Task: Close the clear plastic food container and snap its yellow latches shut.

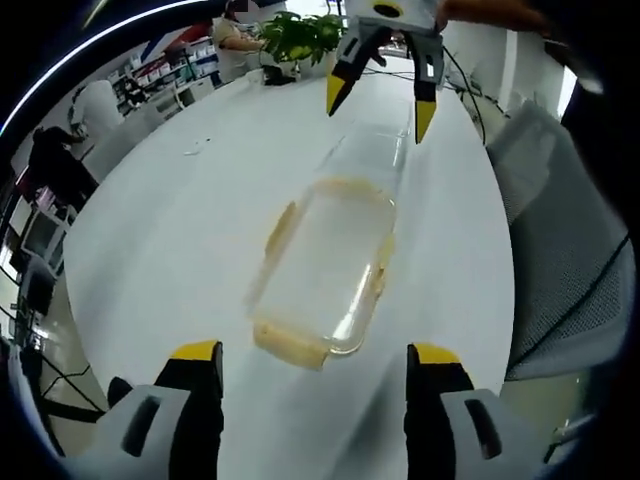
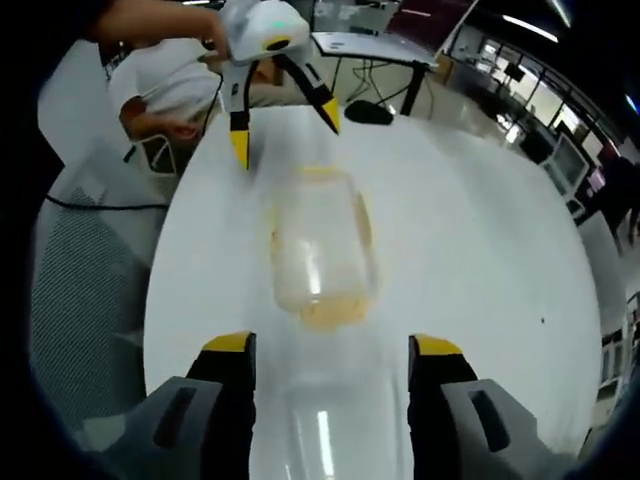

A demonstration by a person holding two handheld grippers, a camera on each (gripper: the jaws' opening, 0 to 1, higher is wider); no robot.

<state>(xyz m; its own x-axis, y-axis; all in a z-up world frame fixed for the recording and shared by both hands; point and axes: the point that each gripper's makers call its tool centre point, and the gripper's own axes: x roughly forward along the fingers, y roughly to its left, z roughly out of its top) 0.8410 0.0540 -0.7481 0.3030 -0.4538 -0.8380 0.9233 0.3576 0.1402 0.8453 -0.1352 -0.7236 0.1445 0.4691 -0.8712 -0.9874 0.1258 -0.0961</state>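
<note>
A clear plastic food container (image 1: 325, 265) lies lengthwise on the white table (image 1: 180, 220), with yellow latches (image 1: 288, 345) at its near end and along its sides. Its clear lid (image 1: 375, 150) lies open, stretching away from the far end. My left gripper (image 1: 316, 352) is open just short of the container's near end. The right gripper (image 1: 380, 105) hangs open above the lid's far end. In the right gripper view the lid (image 2: 330, 430) lies between the open jaws of my right gripper (image 2: 332, 345). The container (image 2: 320, 250) is beyond it, and the left gripper (image 2: 285, 135) is past that.
A grey mesh chair (image 1: 570, 230) stands at the table's edge, also seen as the chair (image 2: 90, 280). A green plant (image 1: 300, 35) stands at the table's far end. A person in a white shirt (image 2: 170, 85) sits close by, and a dark object (image 2: 370, 112) lies on the table.
</note>
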